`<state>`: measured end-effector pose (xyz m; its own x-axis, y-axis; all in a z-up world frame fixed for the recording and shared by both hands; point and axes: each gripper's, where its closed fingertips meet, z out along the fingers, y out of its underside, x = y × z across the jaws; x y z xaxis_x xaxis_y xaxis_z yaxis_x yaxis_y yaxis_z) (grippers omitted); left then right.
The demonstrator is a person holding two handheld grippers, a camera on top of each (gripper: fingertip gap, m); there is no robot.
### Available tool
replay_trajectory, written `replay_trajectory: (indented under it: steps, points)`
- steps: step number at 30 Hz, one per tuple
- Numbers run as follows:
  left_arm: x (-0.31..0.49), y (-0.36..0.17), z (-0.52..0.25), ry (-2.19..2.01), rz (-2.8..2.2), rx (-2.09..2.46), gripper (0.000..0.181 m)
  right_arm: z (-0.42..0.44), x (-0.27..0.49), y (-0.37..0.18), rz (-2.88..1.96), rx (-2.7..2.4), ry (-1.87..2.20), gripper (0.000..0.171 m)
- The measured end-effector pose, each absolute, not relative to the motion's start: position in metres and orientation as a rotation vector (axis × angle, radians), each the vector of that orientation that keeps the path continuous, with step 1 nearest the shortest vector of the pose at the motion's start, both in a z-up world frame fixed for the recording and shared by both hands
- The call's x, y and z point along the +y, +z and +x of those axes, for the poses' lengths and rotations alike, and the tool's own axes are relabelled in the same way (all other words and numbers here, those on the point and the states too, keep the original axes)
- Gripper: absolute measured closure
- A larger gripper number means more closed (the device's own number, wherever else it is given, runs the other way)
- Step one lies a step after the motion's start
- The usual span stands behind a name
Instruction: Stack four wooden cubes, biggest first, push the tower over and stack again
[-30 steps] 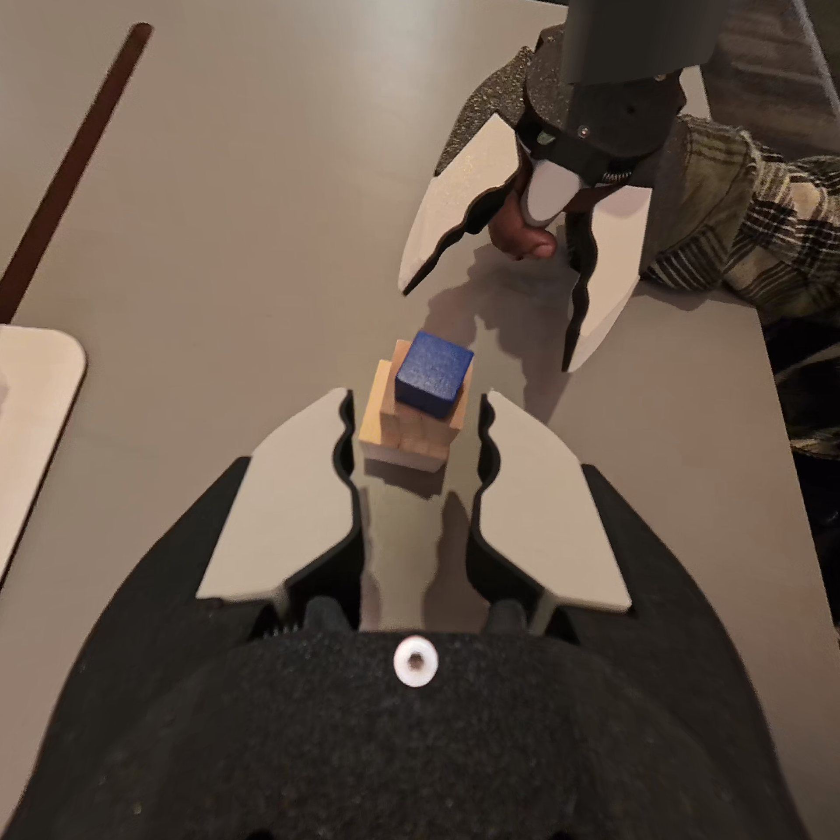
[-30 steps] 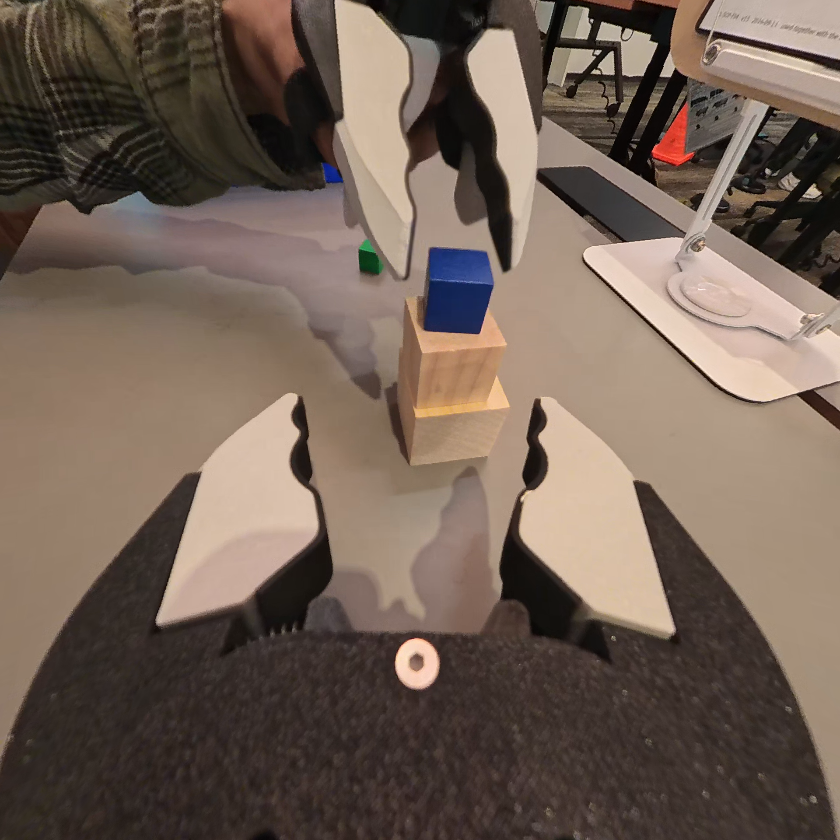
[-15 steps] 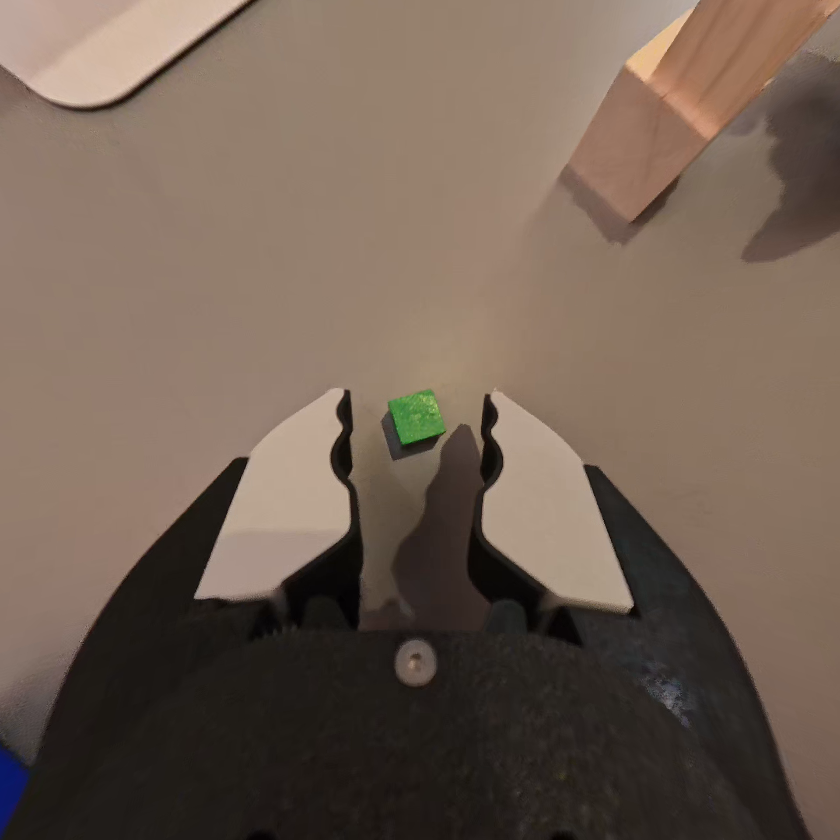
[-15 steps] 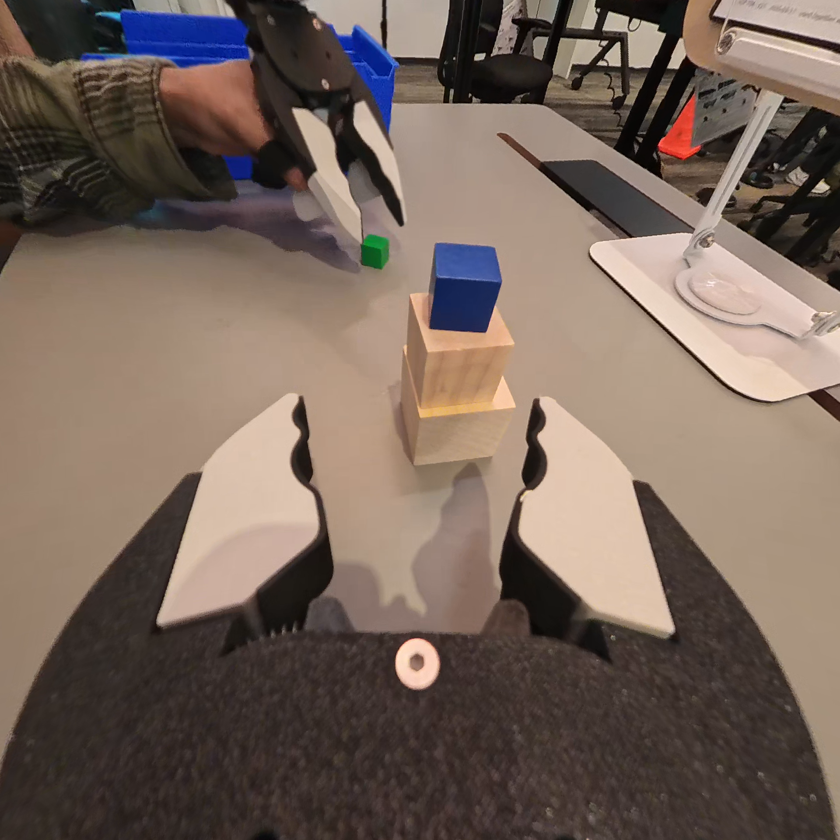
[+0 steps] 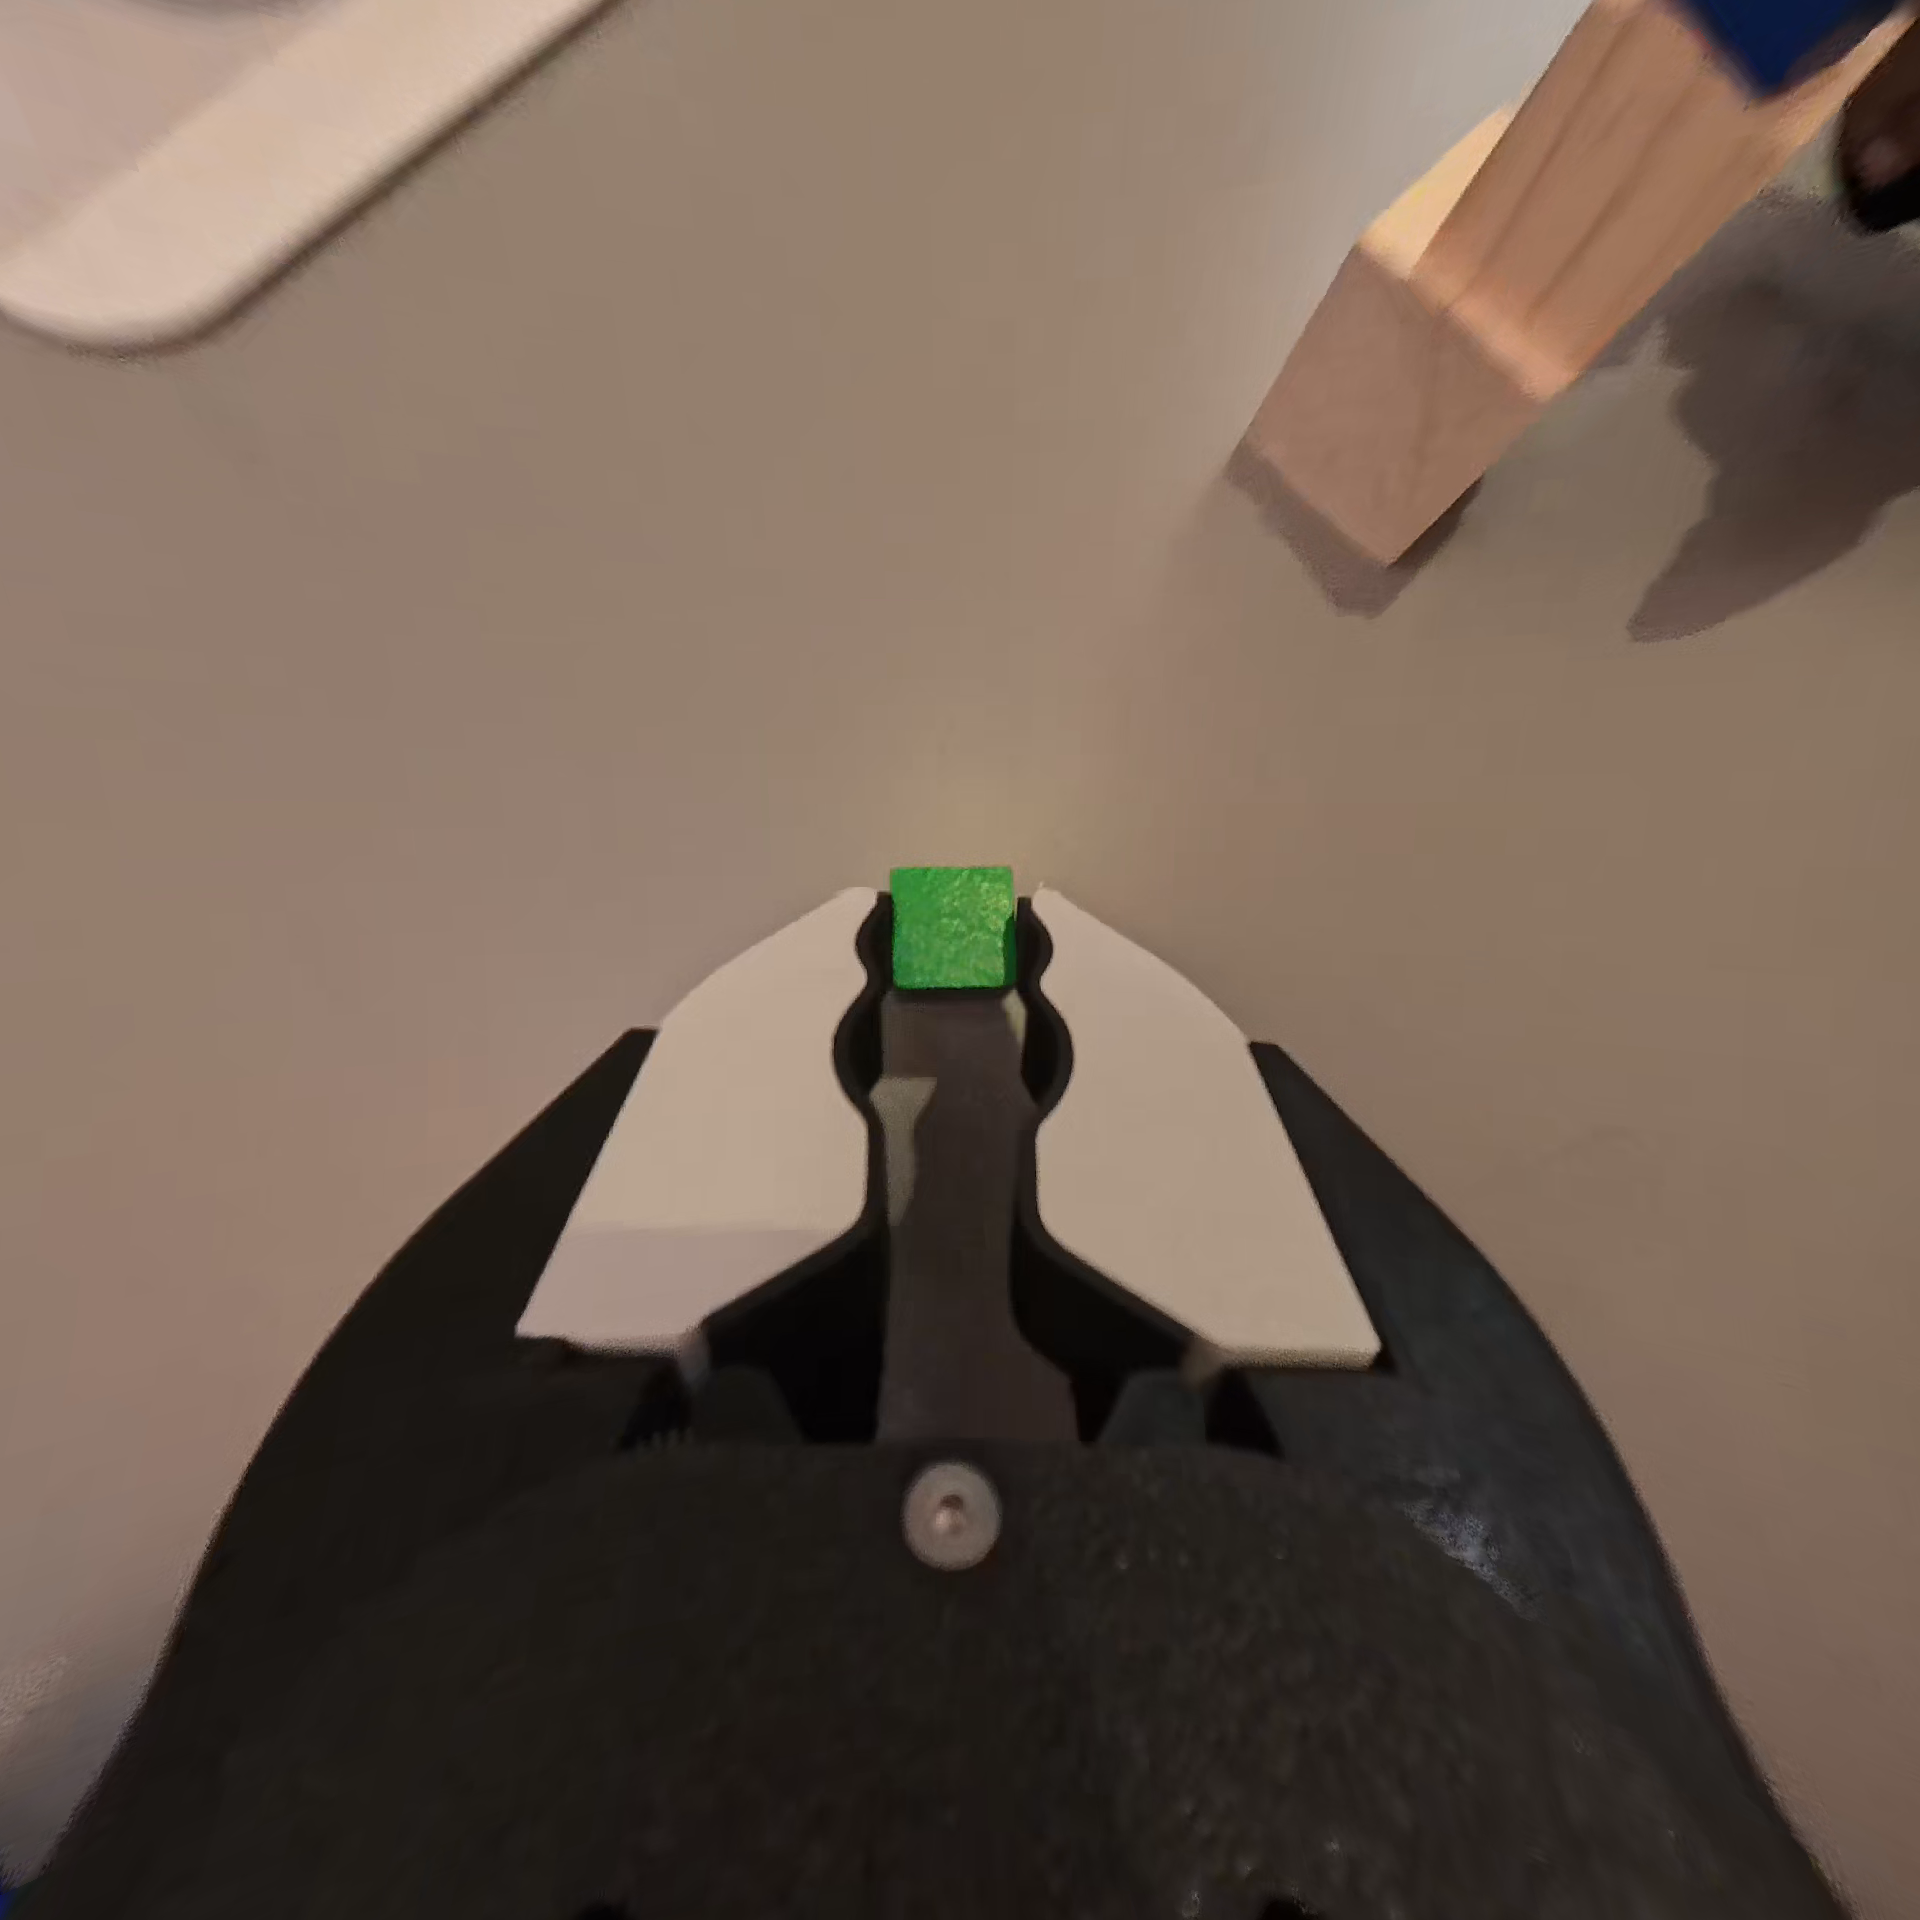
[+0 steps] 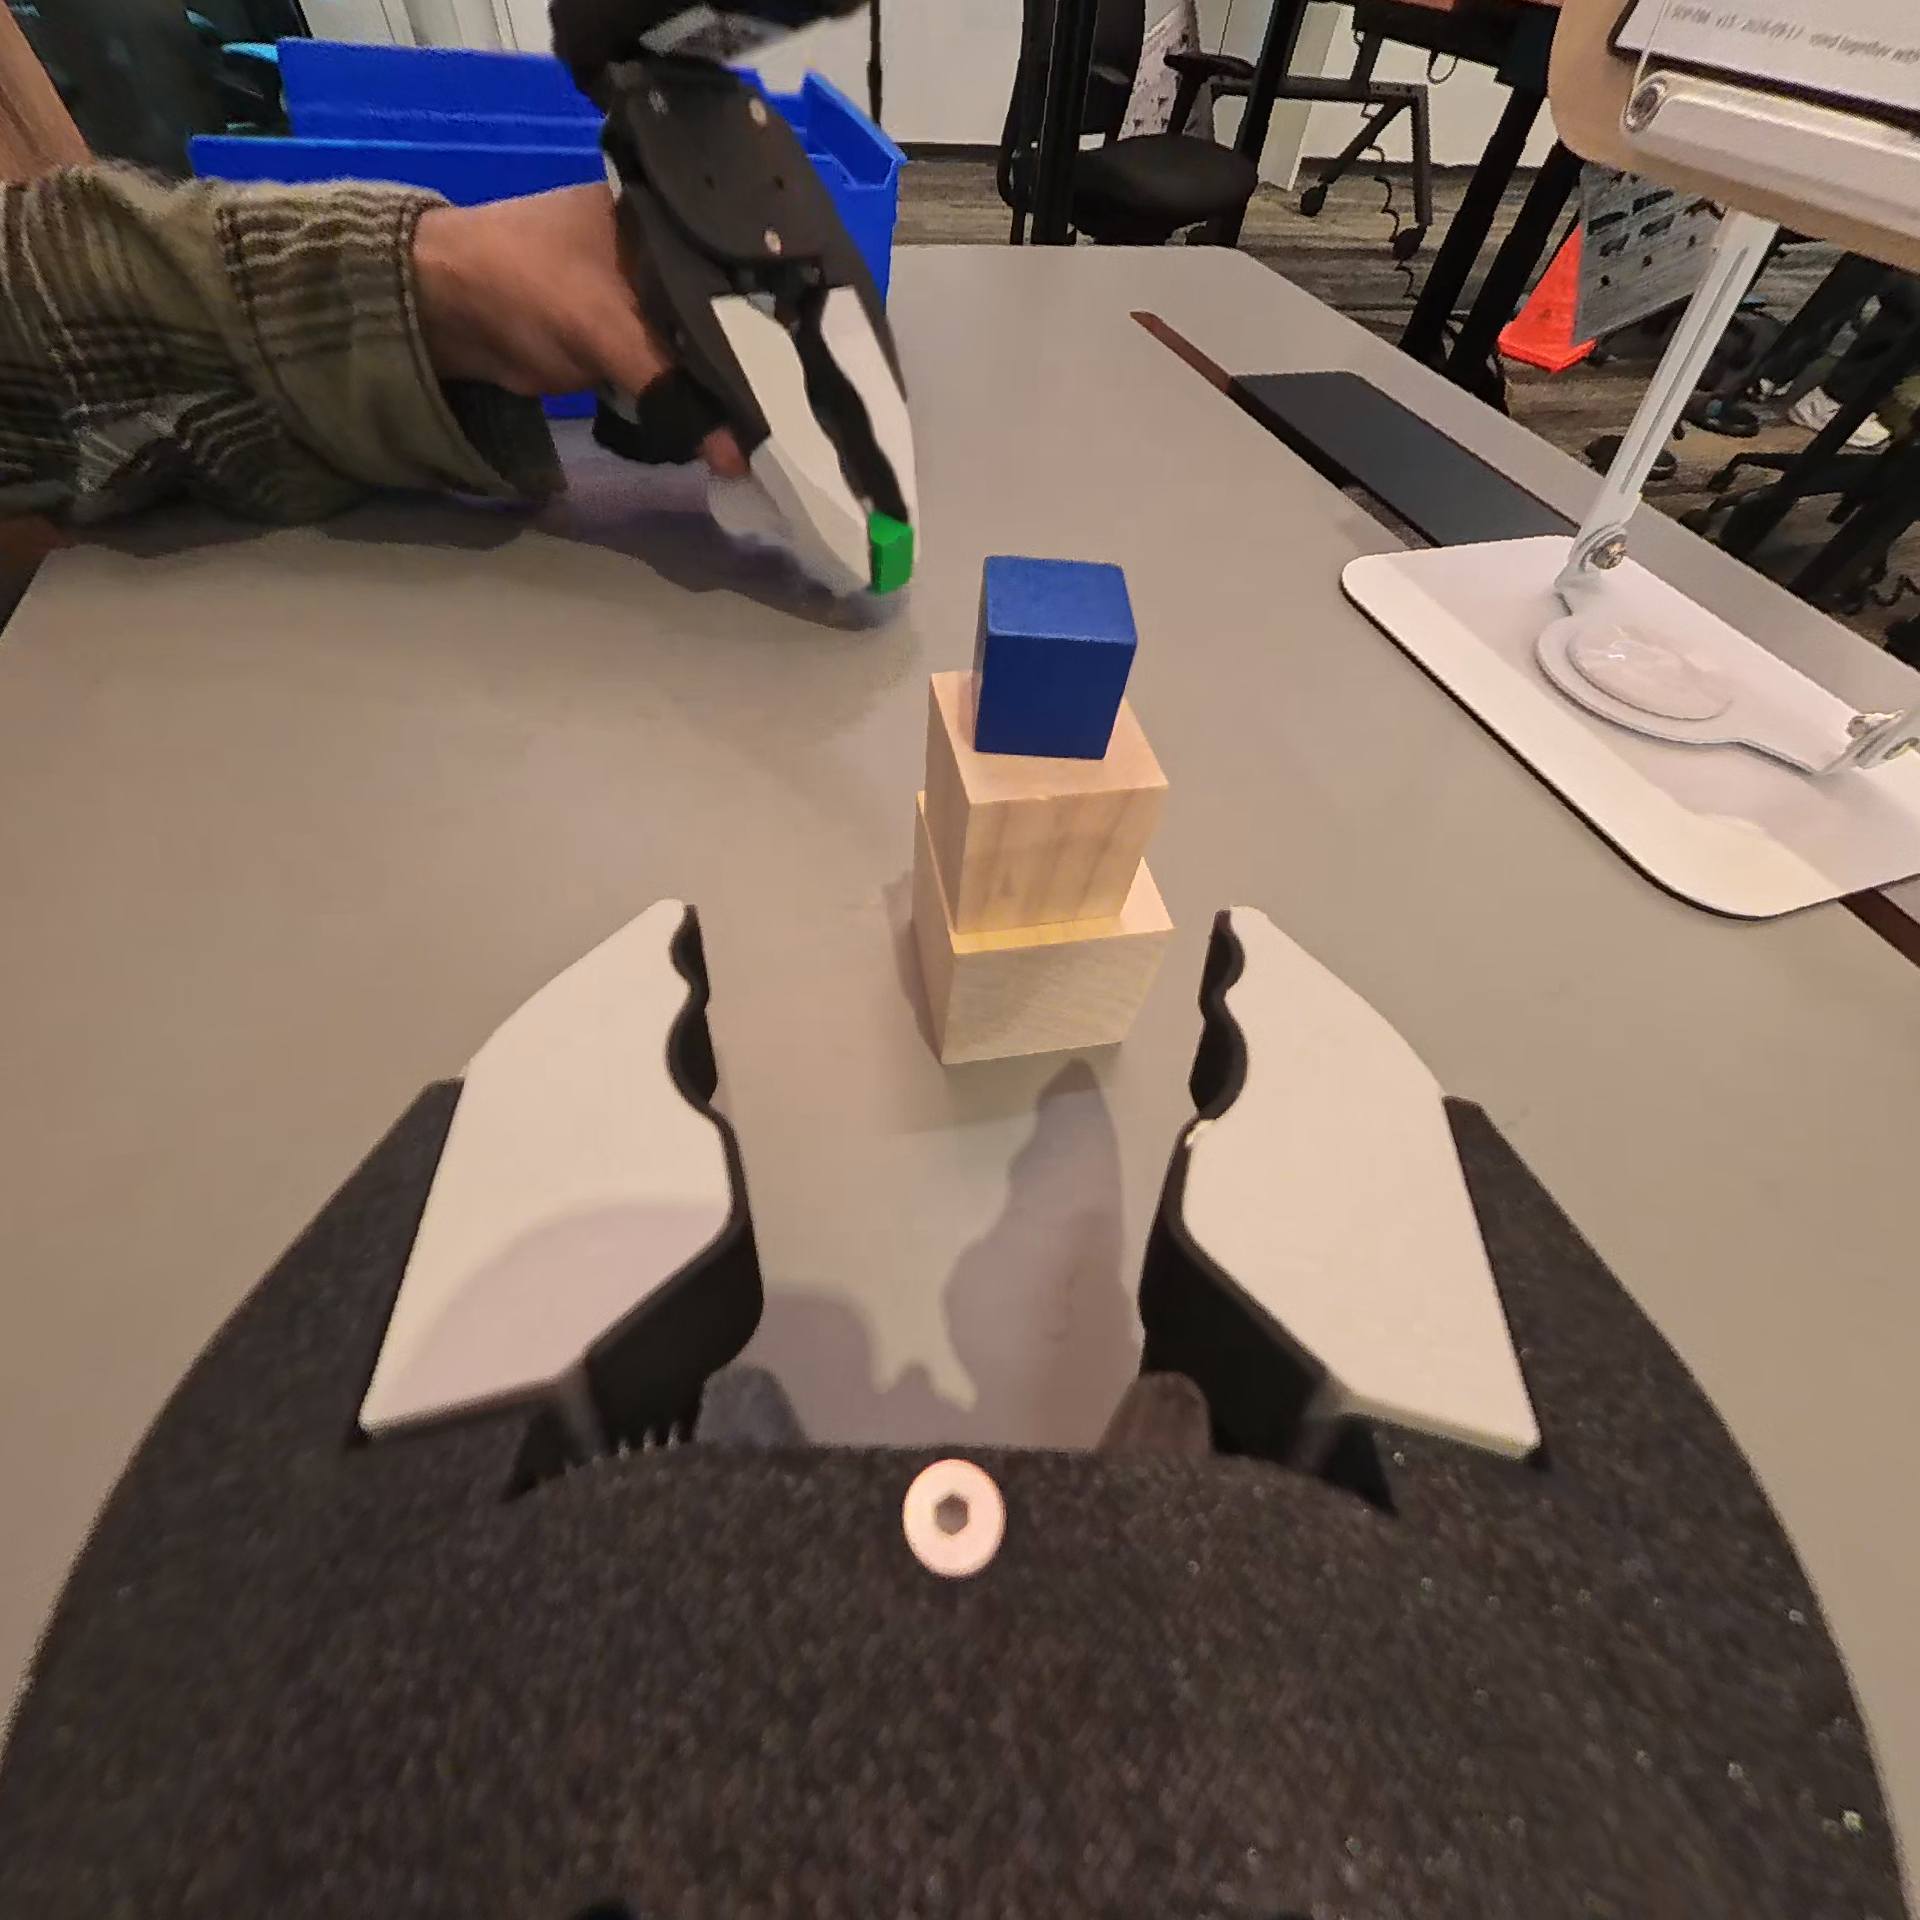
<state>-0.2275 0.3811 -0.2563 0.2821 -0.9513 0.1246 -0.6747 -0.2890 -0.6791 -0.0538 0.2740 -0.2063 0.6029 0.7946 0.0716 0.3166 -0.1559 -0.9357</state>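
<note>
A tower stands on the grey table: a large plain wooden cube (image 6: pixel 1039 987) at the bottom, a smaller plain cube (image 6: pixel 1044 831) on it, and a blue cube (image 6: pixel 1055 655) on top. The tower also shows at the upper right of the left wrist view (image 5: pixel 1455 343). My left gripper (image 5: pixel 951 920) is shut on the small green cube (image 5: pixel 951 928) at its fingertips, low over the table. In the right wrist view the left gripper (image 6: pixel 878 545) holds the green cube (image 6: pixel 890 554) behind and left of the tower. My right gripper (image 6: pixel 951 997) is open and empty, just in front of the tower.
A white stand base (image 6: pixel 1621 717) lies on the table at the right, and shows at the upper left of the left wrist view (image 5: pixel 208 156). A black pad (image 6: pixel 1392 457) lies farther back. Blue bins (image 6: pixel 468 145) stand at the far edge. A person's sleeve (image 6: pixel 208 343) reaches in from the left. Across from one pair of fingers to the other is roughly 20 cm.
My left gripper left the tower, moved to the green cube on the table and shut on it. The right gripper and the tower have stayed put.
</note>
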Motion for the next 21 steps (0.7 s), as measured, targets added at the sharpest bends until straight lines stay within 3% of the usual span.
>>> replay_trajectory:
  steps: [1, 9, 21]
  points:
    - [0.381, -0.243, -0.221, -0.734, -1.997, 1.488, 0.159, -0.053, 0.274, -0.206, -1.734, -0.915, 0.545, 0.081]
    - [0.327, -0.143, -0.137, -0.892, -1.444, 2.024, 0.159, -0.054, 0.273, -0.207, -1.727, -0.922, 0.554, 0.082]
    - [0.301, -0.15, -0.079, -0.906, -1.255, 2.406, 0.159, -0.051, 0.273, -0.202, -1.709, -0.913, 0.56, 0.082]
